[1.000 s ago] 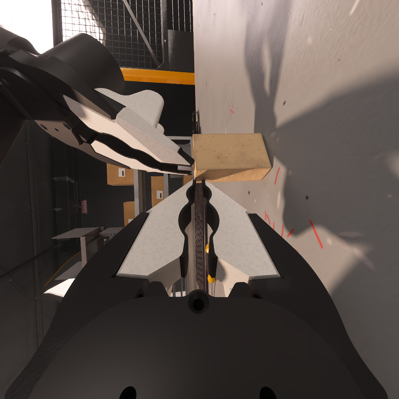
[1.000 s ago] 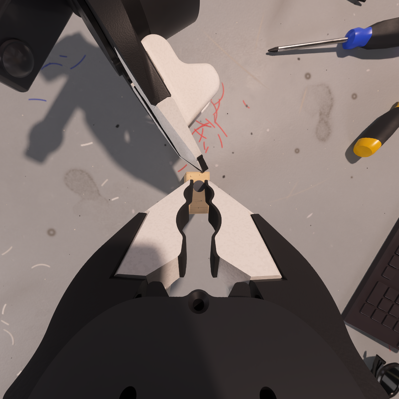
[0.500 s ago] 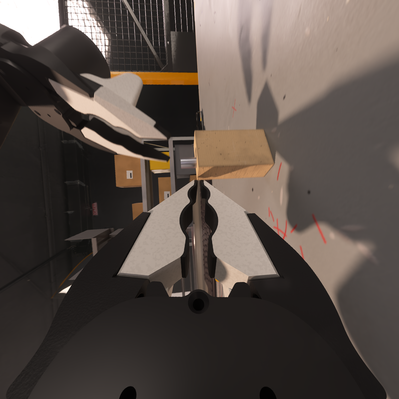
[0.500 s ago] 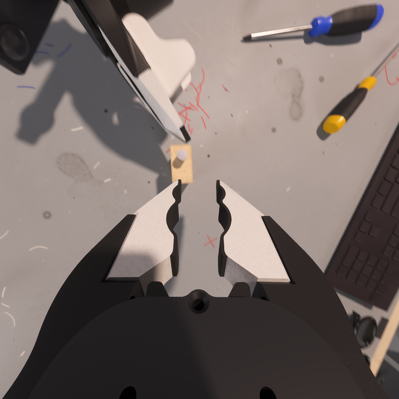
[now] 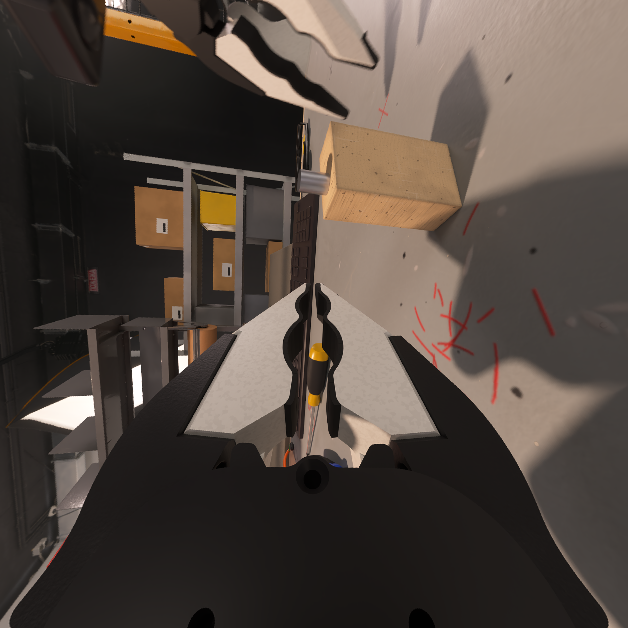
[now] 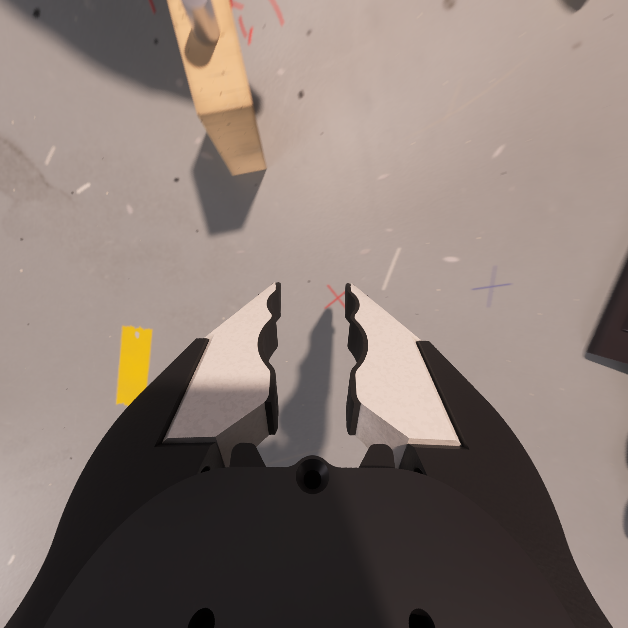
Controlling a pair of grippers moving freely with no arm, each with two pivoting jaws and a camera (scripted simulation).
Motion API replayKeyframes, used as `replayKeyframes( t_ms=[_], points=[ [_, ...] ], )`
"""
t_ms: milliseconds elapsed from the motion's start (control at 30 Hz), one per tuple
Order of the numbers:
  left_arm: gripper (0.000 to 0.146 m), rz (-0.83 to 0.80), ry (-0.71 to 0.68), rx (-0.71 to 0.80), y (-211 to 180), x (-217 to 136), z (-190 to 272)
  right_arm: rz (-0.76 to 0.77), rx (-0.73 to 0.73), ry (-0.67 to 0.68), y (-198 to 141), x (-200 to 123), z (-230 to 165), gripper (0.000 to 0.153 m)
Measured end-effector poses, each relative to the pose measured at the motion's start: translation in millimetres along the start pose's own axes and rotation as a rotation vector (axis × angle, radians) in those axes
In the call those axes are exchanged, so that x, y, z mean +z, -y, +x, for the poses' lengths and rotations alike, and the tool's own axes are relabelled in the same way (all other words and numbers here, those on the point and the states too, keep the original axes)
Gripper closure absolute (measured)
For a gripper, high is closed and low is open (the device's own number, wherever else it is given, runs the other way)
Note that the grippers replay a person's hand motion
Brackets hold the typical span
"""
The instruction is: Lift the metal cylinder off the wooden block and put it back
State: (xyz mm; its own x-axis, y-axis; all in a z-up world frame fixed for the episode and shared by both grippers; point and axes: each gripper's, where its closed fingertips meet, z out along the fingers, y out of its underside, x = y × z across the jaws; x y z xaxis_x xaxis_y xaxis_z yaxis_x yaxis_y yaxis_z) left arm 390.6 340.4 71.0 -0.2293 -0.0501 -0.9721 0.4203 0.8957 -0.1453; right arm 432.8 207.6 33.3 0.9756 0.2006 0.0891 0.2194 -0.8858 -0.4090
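Note:
The wooden block rests on the grey table, and the metal cylinder stands in a hole in its top. In the right wrist view the block lies at the top left with the cylinder in it. My left gripper is shut and empty, a short way off the block's side, not touching it. My right gripper is open and empty above bare table, away from the block's near end. It also shows in the left wrist view, above the block.
A black keyboard and a yellow-and-black screwdriver lie beyond my left fingers. The keyboard's corner is at the right edge. Yellow tape and a red cross mark the table. Shelves with boxes stand far behind.
My right gripper opened, let go of the cylinder and moved off the block. My left gripper drew back from the block. The cylinder stays in the block.

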Motion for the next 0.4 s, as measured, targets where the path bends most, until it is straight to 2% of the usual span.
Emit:
replayKeyframes(
  t_ms=[67, 200, 267, 333, 400],
  points=[
    [0.144, -0.008, 0.006, 0.003, -1, 0, -2, -0.055, -0.017, 0.015, -6, 9, -8, 0.114],
    [0.144, -0.001, 0.008, -0.023, 0, -1, -5, -0.024, -0.096, 0.025, 13, 21, -33, 0.112],
    [0.144, 0.009, 0.010, -0.018, 3, -2, -6, -0.058, -0.139, -0.065, 17, 18, -27, 0.109],
    [0.144, 0.018, 0.010, -0.016, 6, -3, -6, 0.000, -0.125, -0.131, 23, 10, -12, 0.114],
    [0.144, 0.022, 0.008, -0.010, 8, -3, -5, -0.017, -0.077, -0.132, 18, 10, -1, 0.115]
  ],
)
